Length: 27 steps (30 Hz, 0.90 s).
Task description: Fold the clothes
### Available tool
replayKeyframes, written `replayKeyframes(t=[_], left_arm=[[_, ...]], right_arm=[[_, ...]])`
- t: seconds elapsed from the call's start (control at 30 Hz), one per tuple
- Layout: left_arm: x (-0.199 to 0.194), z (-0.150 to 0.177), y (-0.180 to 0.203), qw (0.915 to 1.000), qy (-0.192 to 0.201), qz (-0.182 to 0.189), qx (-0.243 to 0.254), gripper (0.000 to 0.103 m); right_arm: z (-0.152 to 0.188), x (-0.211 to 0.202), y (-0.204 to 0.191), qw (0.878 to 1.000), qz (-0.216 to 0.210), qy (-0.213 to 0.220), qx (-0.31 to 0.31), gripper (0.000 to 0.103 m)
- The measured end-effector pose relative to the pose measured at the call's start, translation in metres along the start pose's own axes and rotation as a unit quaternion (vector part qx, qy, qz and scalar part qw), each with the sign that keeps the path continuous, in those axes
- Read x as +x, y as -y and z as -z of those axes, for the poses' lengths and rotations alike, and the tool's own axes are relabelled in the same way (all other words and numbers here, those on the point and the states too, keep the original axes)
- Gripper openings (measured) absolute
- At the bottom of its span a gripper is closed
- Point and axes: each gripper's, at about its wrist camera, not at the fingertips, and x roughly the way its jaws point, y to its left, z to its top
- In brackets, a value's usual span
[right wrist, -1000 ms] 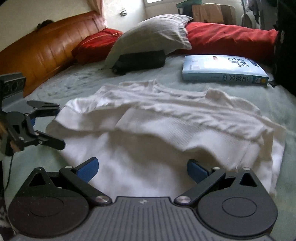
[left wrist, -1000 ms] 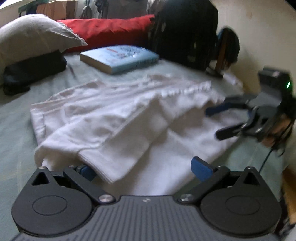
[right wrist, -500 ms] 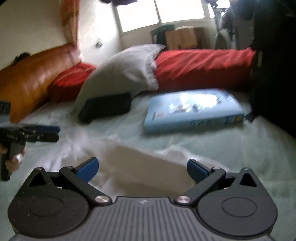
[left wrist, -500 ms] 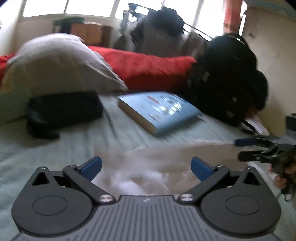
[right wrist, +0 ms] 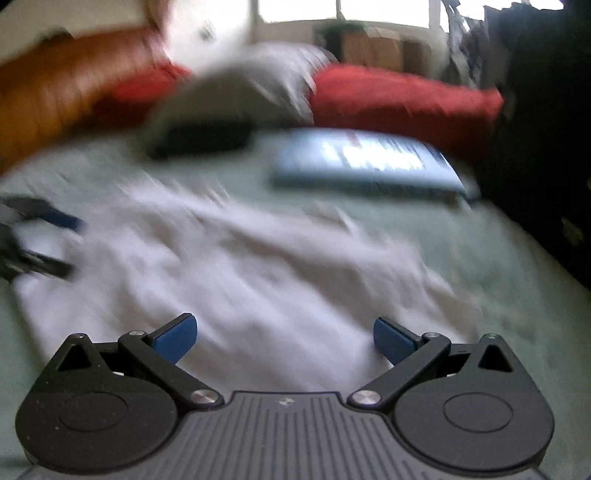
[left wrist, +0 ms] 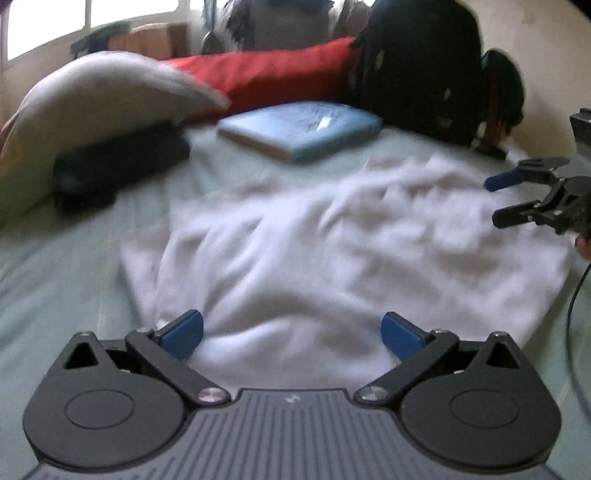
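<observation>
A crumpled white cotton garment (left wrist: 332, 243) is lying spread across the pale green bedsheet (left wrist: 66, 280), filling the middle of the bed in both wrist views. The left gripper (left wrist: 291, 332) is hovering over the garment's near edge with its blue-tipped fingers (left wrist: 183, 332) spread wide and nothing between them. The right gripper (right wrist: 284, 338) is doing the same over the garment's other end, jaws wide apart and empty. Bare sheet is showing on every side of the cloth: a broad strip to the left in the left wrist view, another toward the right in the right wrist view.

Beyond the garment's far edge, a light blue hardcover book (left wrist: 299, 129) is lying flat, apart from the cloth. A flat black pouch (left wrist: 118, 166) is sitting under a grey pillow (left wrist: 99, 96), with a long red bolster (left wrist: 273, 74) behind.

The left wrist view alone is showing a black backpack (left wrist: 417, 66) against a cream wall, and the right gripper side-on at the frame's right edge, jaws parted. The right wrist view, heavily blurred, alone is showing an orange-brown wooden headboard (right wrist: 55, 81) and a bright window (right wrist: 332, 11).
</observation>
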Motion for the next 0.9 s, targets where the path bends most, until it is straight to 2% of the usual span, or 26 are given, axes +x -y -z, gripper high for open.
replayKeyframes(t=[0.13,0.23,0.3,0.4,0.43,0.53,0.57,0.7,0.83,0.9], left_arm=[[-0.018,-0.005,0.006,0.9996,-0.010,-0.005,0.026,0.102],[-0.020,-0.030,0.010,0.9989,0.021,0.000,0.041,0.102],[-0.007,-0.047,0.012,0.9991,0.027,0.014,0.029,0.102],[0.026,-0.062,0.013,0.9989,0.017,0.043,-0.001,0.102],[0.037,-0.063,0.010,0.9991,0.009,0.038,-0.013,0.102],[0.063,-0.055,-0.009,0.9986,-0.011,-0.017,-0.049,0.102],[0.062,-0.052,-0.015,0.9980,-0.007,-0.018,-0.060,0.102],[0.036,-0.054,-0.018,0.9978,-0.005,-0.031,-0.058,0.102],[-0.005,-0.044,-0.003,0.9994,0.017,0.006,-0.029,0.102],[-0.017,-0.031,0.006,0.9996,0.016,0.021,-0.007,0.102]], right_arm=[[0.002,-0.013,-0.002,1.000,0.005,0.020,0.020,0.103],[0.004,-0.023,-0.003,0.999,0.008,0.034,0.036,0.103],[0.006,-0.025,-0.009,0.999,-0.005,0.036,0.037,0.103],[0.011,-0.014,-0.011,0.999,-0.003,0.017,0.030,0.103],[0.016,-0.012,-0.007,0.999,0.001,0.014,0.033,0.103],[0.029,-0.013,0.006,0.999,0.009,0.012,0.048,0.103],[0.033,-0.017,0.010,0.998,0.010,0.015,0.057,0.103],[0.033,-0.043,0.010,0.997,0.021,0.025,0.071,0.103],[0.031,-0.060,-0.005,0.996,-0.018,0.047,0.071,0.103],[0.038,-0.061,-0.018,0.996,-0.041,0.041,0.066,0.103]])
